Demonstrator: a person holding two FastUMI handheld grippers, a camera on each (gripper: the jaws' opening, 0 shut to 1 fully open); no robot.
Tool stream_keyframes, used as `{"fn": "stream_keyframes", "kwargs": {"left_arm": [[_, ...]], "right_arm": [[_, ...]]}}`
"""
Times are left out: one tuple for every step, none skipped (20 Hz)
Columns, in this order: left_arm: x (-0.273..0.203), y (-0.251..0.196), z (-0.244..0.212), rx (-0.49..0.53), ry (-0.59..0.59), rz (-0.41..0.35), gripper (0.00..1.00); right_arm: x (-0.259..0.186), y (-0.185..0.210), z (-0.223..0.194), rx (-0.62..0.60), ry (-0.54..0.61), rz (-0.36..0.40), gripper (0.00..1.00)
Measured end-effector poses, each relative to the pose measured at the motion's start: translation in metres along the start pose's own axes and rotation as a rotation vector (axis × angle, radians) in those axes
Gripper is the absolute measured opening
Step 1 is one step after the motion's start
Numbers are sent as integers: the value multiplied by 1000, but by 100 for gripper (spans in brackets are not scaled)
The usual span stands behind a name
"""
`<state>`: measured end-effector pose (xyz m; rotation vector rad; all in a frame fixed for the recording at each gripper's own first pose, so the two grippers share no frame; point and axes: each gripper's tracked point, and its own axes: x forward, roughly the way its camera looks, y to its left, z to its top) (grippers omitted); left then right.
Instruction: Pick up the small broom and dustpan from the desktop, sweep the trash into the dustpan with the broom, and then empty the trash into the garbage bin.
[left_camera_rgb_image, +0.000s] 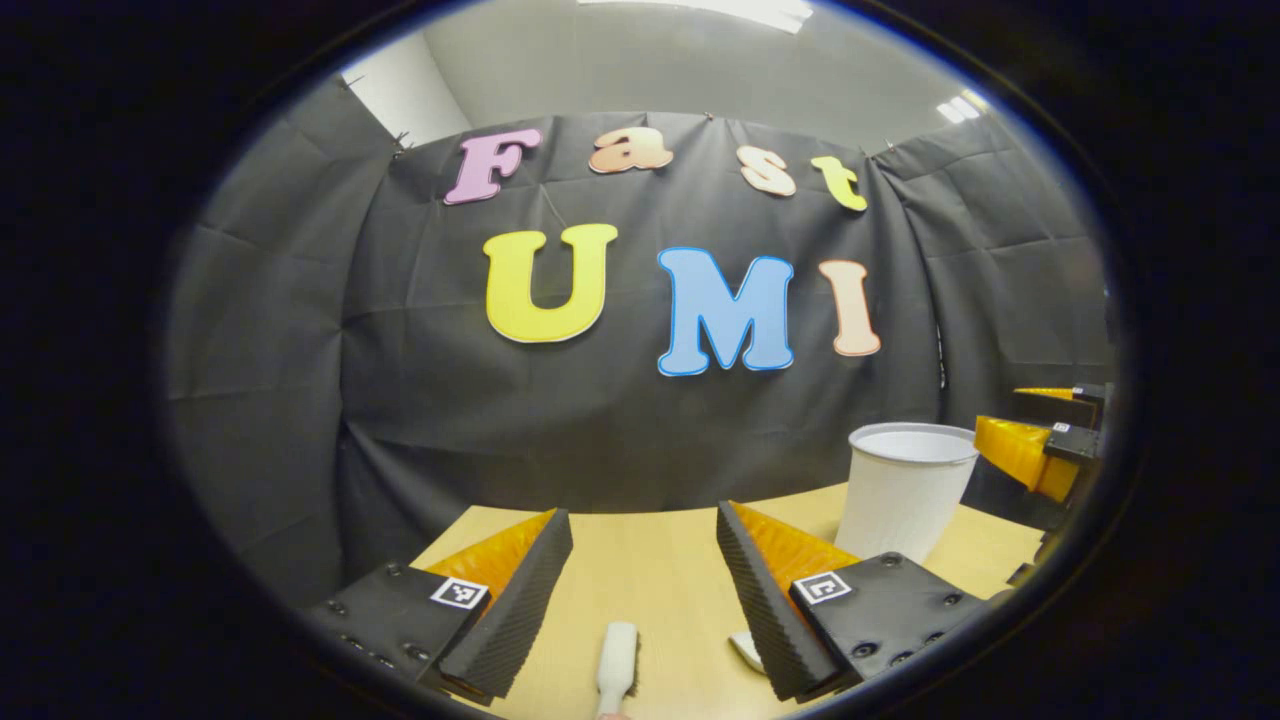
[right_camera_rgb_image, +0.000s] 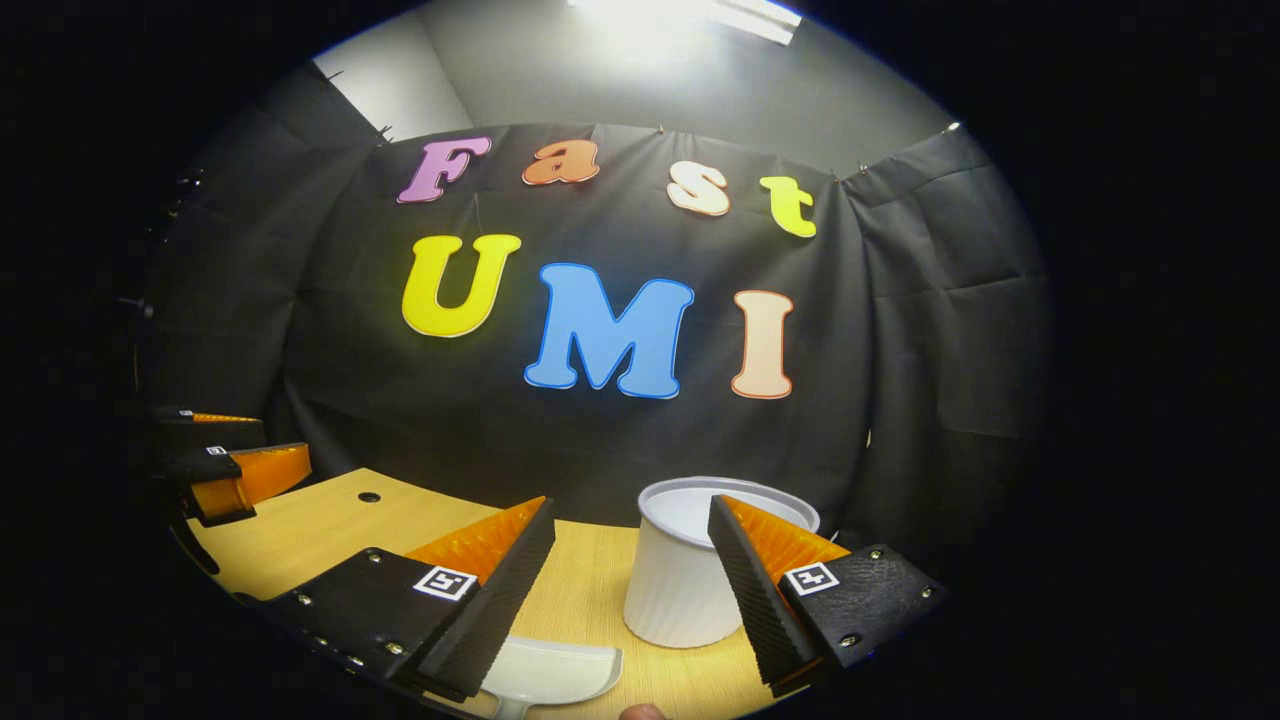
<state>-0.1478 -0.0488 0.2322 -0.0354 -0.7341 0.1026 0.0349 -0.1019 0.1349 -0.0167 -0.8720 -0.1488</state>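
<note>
In the left gripper view a small white broom (left_camera_rgb_image: 617, 665) lies on the wooden desktop (left_camera_rgb_image: 650, 570), just below and between the tips of my open left gripper (left_camera_rgb_image: 643, 515). A white edge of the dustpan (left_camera_rgb_image: 745, 650) peeks out beside its right finger. In the right gripper view the white dustpan (right_camera_rgb_image: 552, 670) lies flat on the desk under my open right gripper (right_camera_rgb_image: 630, 503), near its left finger. A white ribbed garbage bin (right_camera_rgb_image: 680, 580) stands upright just beyond, partly behind the right finger. Both grippers hold nothing.
The bin (left_camera_rgb_image: 905, 490) stands at the desk's back right in the left gripper view, with the right gripper (left_camera_rgb_image: 1030, 420) beyond it. The left gripper (right_camera_rgb_image: 240, 445) shows far left in the right gripper view, near a cable hole (right_camera_rgb_image: 369, 496). Black cloth walls close the back.
</note>
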Motion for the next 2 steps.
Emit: {"fn": "stream_keyframes", "kwargs": {"left_arm": [[-1, -4, 2, 3, -5, -3, 96], [0, -6, 1, 5, -6, -3, 96]], "right_arm": [[0, -2, 2, 3, -1, 1, 96], [0, -3, 1, 2, 2, 1, 96]]}}
